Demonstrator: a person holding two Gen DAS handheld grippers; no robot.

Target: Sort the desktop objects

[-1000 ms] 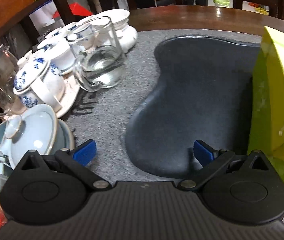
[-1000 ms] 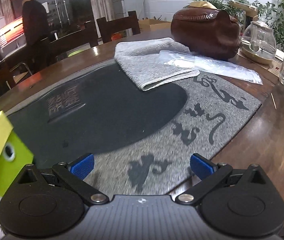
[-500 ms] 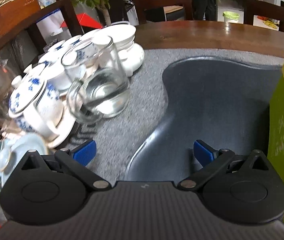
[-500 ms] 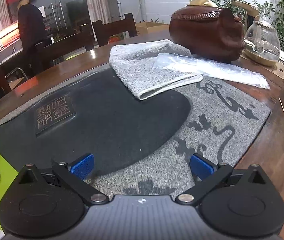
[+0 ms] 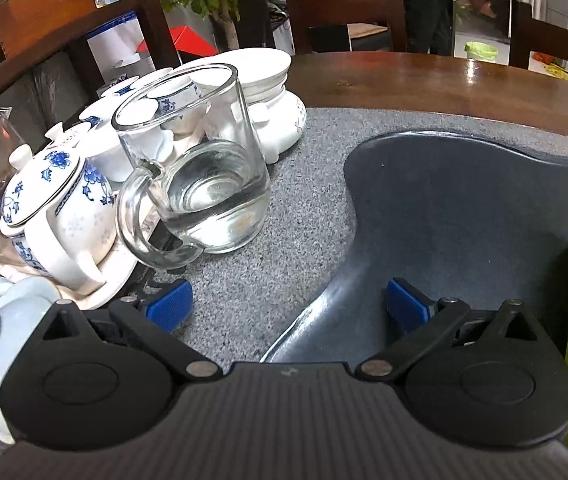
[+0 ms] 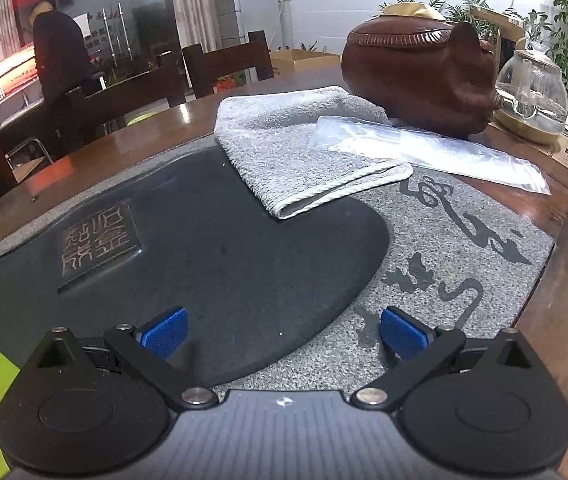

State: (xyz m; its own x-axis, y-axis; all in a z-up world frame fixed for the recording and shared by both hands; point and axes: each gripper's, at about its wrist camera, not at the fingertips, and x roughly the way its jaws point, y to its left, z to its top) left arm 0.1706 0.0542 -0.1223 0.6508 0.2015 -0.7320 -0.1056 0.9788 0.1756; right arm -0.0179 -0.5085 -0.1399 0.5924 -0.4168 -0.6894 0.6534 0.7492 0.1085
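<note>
We see one glass mug [image 5: 203, 184] ahead of our spread, empty left hand-held gripper [image 5: 288, 306], one blue-flowered teapot [image 5: 55, 208] beside it, one folded grey towel [image 6: 304, 148] beyond our spread, empty right hand-held gripper [image 6: 281, 336]

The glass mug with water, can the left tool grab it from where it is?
Probably yes. The left tool is open and empty, and the mug stands just ahead, a bit left, its handle facing the tool. Nothing lies between them, though the teapot crowds its left side.
</note>
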